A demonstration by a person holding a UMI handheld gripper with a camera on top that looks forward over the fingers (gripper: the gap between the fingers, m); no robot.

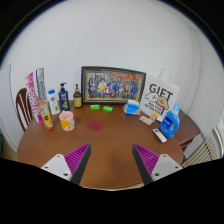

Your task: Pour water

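The gripper (111, 160) hovers wide open over the table (105, 145); bottles (63, 97), a cup (67, 121) and a framed photo (112, 85) stand well beyond it.

A: any readable text in view?
B: one — "GIFT" in big dark letters on the white bag (160, 97) at the back of the worktop (105, 140), right of the framed photo (111, 86).
A: bottle labels, smaller print under it?
B: too small to read.
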